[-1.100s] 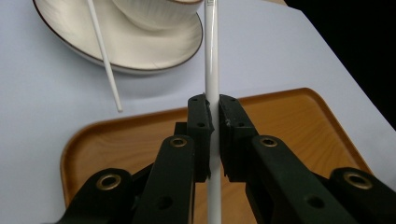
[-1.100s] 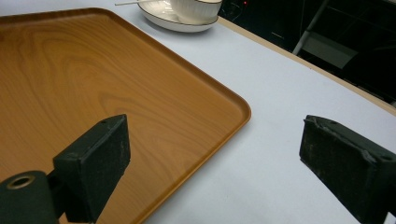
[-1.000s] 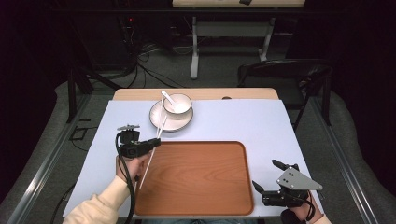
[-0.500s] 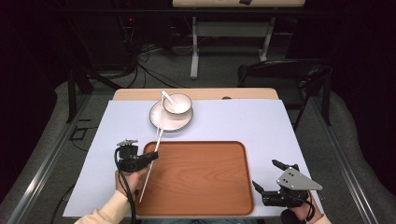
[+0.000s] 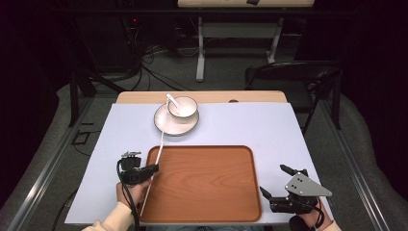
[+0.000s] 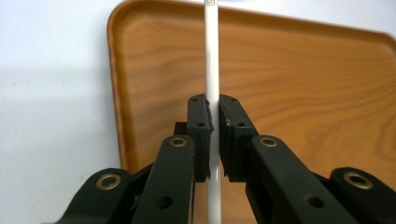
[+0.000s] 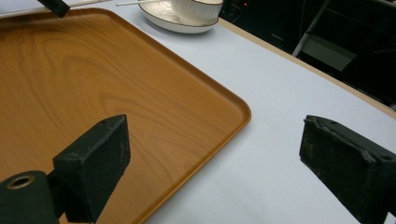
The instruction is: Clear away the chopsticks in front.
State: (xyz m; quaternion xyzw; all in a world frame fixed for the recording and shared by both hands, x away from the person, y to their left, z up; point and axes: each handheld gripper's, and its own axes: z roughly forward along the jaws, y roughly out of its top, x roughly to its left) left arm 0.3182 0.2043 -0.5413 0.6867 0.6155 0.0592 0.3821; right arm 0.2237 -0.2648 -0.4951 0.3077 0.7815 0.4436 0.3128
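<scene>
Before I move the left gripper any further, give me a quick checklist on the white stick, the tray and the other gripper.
1. Grip on the stick: the left gripper has its jaws shut on the white stick, which is centred between the pads. Ok.
2. Stick position: it runs along the left edge of the wooden tray, far end toward the plate. Ok.
3. Far tip clear of the plate and bowl: cannot tell.
4. Tray surface free for setting down: nothing lies on it besides the stick. Ok.
5. Right gripper out of the way: open, at the tray's near right corner. Ok.
</scene>
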